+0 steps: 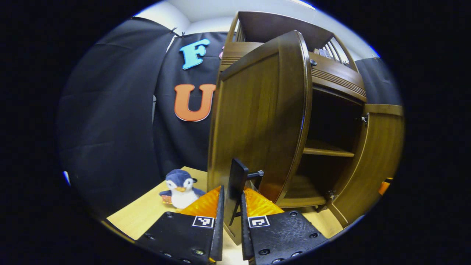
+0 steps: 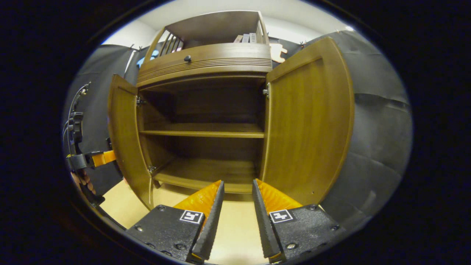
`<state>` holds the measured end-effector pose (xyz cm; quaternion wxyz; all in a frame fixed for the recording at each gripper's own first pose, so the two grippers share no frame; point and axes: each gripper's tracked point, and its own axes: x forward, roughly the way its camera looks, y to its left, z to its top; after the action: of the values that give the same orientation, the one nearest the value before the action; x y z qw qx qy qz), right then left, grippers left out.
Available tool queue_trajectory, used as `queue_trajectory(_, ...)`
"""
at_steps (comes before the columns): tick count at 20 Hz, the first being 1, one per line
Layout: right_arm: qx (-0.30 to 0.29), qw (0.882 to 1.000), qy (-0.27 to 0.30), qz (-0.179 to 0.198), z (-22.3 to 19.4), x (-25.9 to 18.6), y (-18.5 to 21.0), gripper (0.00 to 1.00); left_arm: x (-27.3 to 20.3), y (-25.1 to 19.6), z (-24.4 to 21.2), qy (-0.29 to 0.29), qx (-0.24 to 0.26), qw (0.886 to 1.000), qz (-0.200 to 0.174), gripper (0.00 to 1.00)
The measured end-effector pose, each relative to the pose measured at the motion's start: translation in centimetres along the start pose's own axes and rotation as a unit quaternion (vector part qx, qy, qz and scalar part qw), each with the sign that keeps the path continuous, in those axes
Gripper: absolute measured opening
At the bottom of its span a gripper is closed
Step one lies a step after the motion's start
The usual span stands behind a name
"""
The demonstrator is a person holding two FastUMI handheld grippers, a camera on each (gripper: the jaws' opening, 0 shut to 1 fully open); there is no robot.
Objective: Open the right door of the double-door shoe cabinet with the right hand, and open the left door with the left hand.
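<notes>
At 6 o'clock in the left gripper view, the left hand-held gripper (image 1: 232, 206) is clamped on the handle (image 1: 237, 184) of the left door (image 1: 257, 117), which is swung wide. The right door (image 2: 309, 125) is open too; the right hand-held gripper (image 2: 235, 206) is apart and empty. Both steps seem done; next, release is called for. A penguin (image 1: 180, 189) sits on the desk (image 1: 140, 217) at 7 o'clock, beyond the door.

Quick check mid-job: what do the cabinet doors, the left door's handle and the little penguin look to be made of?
Left door and right door: brown wood or wood veneer, judging by the vertical grain, with a satin sheen from soft reflections. Handle: a flat dark plate on a thin metallic-looking post; plastic or painted metal, hard to say. Penguin: soft plush fabric, going by its fuzzy, matte surface.
</notes>
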<state>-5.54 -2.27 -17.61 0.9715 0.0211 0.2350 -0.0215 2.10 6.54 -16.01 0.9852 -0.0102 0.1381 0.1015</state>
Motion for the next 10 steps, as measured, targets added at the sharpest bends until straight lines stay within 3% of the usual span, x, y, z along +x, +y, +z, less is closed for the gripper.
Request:
queue_trajectory(6, -0.011, 1.0, -0.002, 0.019, 0.6, 1.1, 2.4, 0.52, -0.6, 4.7, 0.5, -0.009, -0.017, 0.999, 0.028, 0.18)
queue_trajectory(7, -0.011, 1.0, -0.002, 0.021, 0.8, 1.3, 2.6, 0.52, -0.7, 4.9, 0.4, -0.006, -0.017, 1.0, 0.024, 0.29)
queue_trajectory(8, -0.012, 1.0, -0.003, 0.023, 0.9, 1.5, 2.8, 0.53, -0.8, 5.4, 0.3, -0.006, -0.012, 1.0, 0.022, 0.14)
queue_trajectory(10, -0.013, 1.0, -0.004, 0.024, 1.0, 1.6, 3.0, 0.53, -1.0, 5.9, 0.2, -0.007, 0.001, 1.0, 0.021, 0.2)
